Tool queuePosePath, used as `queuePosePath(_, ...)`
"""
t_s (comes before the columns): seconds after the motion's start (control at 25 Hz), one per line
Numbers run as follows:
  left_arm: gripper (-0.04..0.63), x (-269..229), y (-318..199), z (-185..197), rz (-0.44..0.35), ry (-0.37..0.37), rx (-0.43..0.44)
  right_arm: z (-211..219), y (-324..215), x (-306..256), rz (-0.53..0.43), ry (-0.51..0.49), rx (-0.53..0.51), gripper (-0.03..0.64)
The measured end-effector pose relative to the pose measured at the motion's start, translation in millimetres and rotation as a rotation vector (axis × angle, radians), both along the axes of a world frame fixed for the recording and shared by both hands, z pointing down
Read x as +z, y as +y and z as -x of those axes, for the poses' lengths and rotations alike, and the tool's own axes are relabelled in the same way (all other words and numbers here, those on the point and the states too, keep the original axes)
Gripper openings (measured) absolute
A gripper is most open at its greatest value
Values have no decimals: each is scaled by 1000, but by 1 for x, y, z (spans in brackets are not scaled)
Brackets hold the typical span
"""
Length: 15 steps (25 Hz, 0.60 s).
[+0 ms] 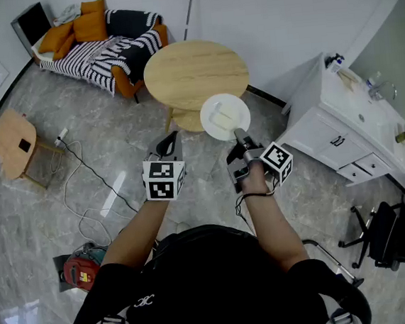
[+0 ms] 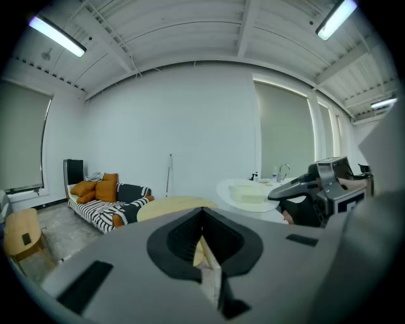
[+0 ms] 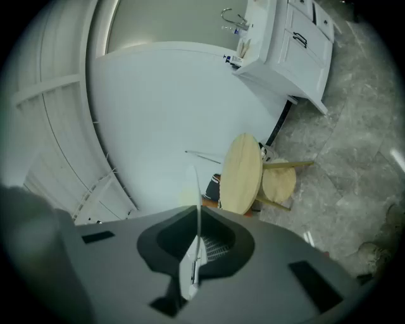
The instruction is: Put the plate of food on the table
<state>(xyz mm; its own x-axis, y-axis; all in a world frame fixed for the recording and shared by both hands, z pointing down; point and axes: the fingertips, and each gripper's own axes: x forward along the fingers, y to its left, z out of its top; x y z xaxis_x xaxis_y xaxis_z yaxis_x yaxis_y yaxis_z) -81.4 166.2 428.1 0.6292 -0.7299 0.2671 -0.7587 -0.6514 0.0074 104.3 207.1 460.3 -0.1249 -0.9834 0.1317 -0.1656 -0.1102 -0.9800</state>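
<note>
- right claw [image 1: 239, 136] clamped on the near rim of the plate [image 1: 224, 116], held in the air beside the round worktop [image 1: 186, 70]
- left claw [image 1: 169, 143] closed on nothing
- plate likely stiff, slick, breakable; a one-edge hold may let it tip

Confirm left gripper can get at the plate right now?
Probably yes. The plate, held at its near rim by the right gripper, has nothing between it and the left gripper; its left rim is bare. Left fingers are shut, though.
</note>
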Motion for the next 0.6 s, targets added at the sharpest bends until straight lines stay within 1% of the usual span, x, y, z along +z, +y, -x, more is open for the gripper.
queuePosePath(0.28, 8, -3, -7, 7, -9, 13, 12, 9, 1, 4, 8, 30, 11, 17)
queuePosePath(0.4, 8, -2, -10, 8, -10, 9, 19, 14, 1, 5, 0, 20, 14, 17)
queuePosePath(0.6, 8, 0, -12, 6, -9, 4, 38, 12, 1, 9, 14, 9, 34, 17)
